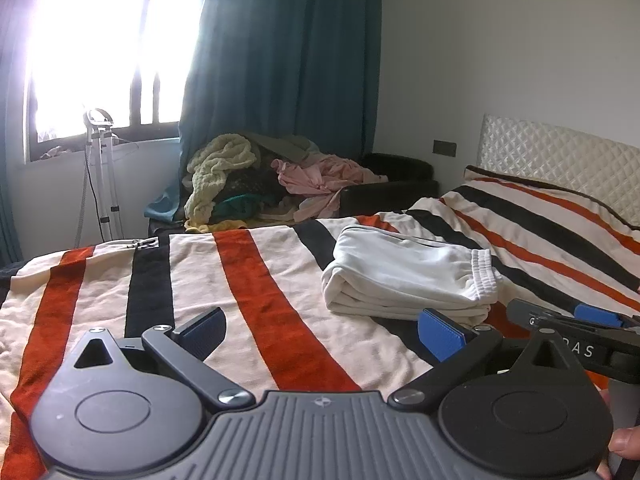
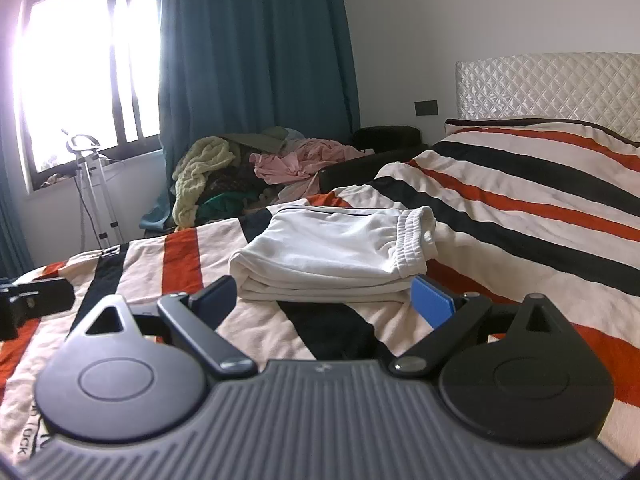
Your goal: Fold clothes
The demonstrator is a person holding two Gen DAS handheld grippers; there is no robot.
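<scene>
A bed [image 2: 520, 208] covered by a cream blanket with orange and black stripes fills most of both views, its quilted pale headboard [image 2: 560, 84] standing against the white wall at the right. Behind the far edge of the bed hangs a teal curtain [image 2: 256, 60] beside a bright barred window [image 2: 80, 64]. Below the curtain, a heap of unfolded clothes [image 2: 256, 168], among them a yellow-green knit and a pink garment, lies piled on dark furniture just past the bed. A metal stand [image 2: 94, 192] rises under the window. On the blanket, near the middle of the bed, lies a folded white garment [image 2: 332, 256], stacked in several layers with its ribbed elastic waistband at the right end. The right tool [image 2: 324, 300] sits low over the blanket just in front of this garment, its two blue-padded fingers spread wide and holding nothing; the right pad is close to the garment's near right corner, though contact cannot be told. The left tool [image 1: 320, 332] is to the left of it, likewise wide open and empty, above the striped blanket with the garment ahead and to its right. The right tool [image 1: 580, 332] shows at the edge of the left wrist view.
</scene>
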